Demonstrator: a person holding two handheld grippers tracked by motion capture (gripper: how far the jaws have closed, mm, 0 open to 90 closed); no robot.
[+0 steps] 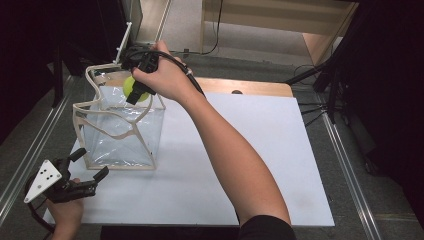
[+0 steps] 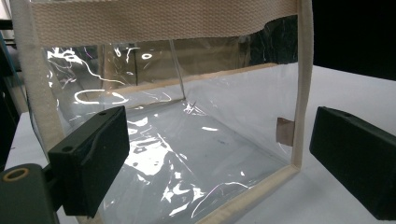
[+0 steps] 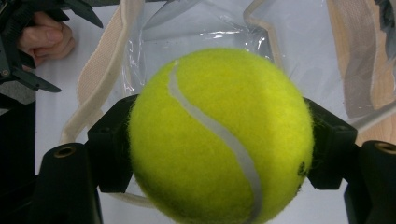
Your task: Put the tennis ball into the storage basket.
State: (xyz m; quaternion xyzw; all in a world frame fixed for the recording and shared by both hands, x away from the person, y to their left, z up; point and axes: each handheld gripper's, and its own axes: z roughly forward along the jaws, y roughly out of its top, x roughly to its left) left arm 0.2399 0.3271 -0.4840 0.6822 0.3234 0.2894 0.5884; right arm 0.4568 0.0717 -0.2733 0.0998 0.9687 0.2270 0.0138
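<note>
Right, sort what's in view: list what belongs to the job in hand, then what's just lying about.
In the job:
- tennis ball, clamped in the right gripper
- clear bag, standing open under the ball
- left gripper, open beside the bag

Lying about:
- white board under the bag
- wooden table

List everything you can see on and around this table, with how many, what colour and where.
tennis ball: one, yellow-green, clamped in the right gripper above the bag's open top
bag: one, clear plastic with beige webbing trim and straps, upright at the board's far left
board: one, white, covering the wooden table
table: one, light wood, edge showing beyond the board
left gripper: one, black, jaws open, beside the bag's near corner
right gripper: one, black, over the bag
</note>
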